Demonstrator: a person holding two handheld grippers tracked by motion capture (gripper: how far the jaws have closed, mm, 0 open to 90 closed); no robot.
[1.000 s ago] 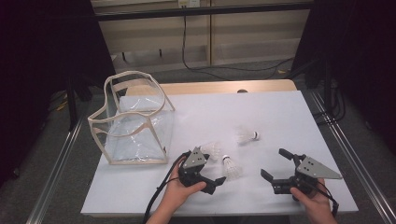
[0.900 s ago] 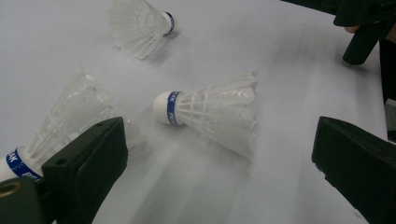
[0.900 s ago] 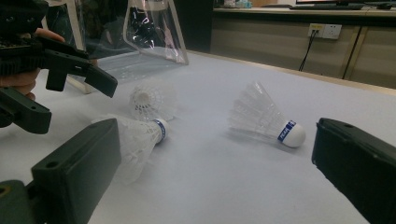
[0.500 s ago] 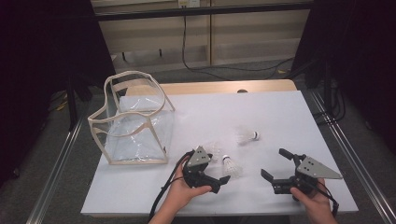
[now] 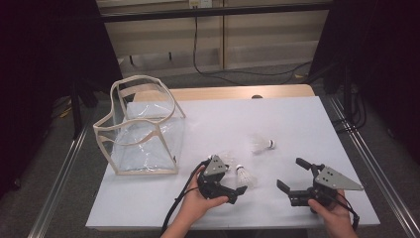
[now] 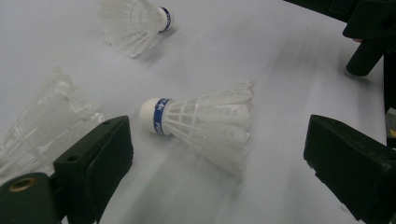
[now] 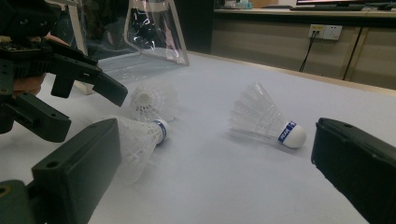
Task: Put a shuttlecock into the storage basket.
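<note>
A clear bag stands empty at the table's left, so the apparent packing job looks unstarted. Three shuttlecocks lie loose on the white table. The left gripper, jaws apart, frames the nearest shuttlecock without touching it; the right gripper waits open nearby.

My white tabletop has a wooden strip showing along its 12 o'clock edge. Beyond that, grey floor runs to a pale panelled wall, where a black cable drops from a socket and snakes off toward 2 o'clock. Dark curtains close in at 9 and 3 o'clock. Metal rails flank both sides. My right gripper view shows a wall outlet.
</note>
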